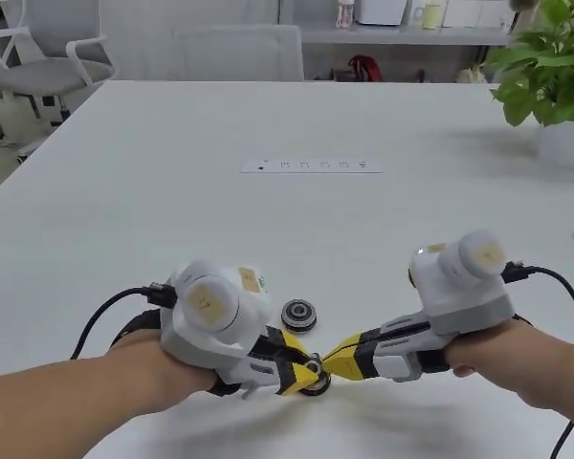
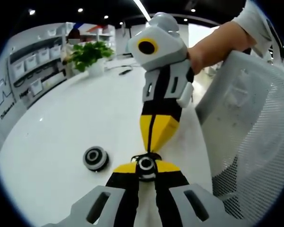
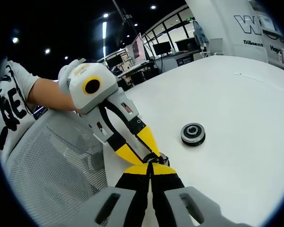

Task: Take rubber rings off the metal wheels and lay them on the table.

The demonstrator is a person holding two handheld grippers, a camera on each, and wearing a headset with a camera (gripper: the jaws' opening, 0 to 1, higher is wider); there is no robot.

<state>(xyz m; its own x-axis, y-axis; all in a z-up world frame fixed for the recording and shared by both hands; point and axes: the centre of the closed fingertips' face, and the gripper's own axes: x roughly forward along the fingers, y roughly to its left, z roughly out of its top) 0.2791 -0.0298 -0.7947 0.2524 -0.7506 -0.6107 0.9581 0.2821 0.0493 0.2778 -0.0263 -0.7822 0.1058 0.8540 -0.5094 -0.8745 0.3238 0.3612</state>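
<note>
A small metal wheel [image 2: 146, 165] with a black rubber ring sits clamped between the yellow tips of my left gripper [image 2: 146, 168], just above the table's near edge. My right gripper [image 3: 150, 167] meets it head-on from the right, its jaws pressed together on the ring's edge at the wheel [image 3: 159, 158]. In the head view the left gripper [image 1: 309, 376] and right gripper [image 1: 329, 363] touch tip to tip over that wheel [image 1: 315, 369]. A second ringed wheel [image 1: 298, 315] lies flat on the white table [image 1: 268, 229], a little beyond the tips, also seen as wheel [image 2: 95, 158] and wheel [image 3: 193, 134].
A flat white power strip [image 1: 311, 165] lies mid-table. A potted plant [image 1: 545, 67] stands at the far right corner. A grey mesh chair [image 2: 255, 137] is close behind the near edge. Black cables [image 1: 569, 306] trail from both grippers.
</note>
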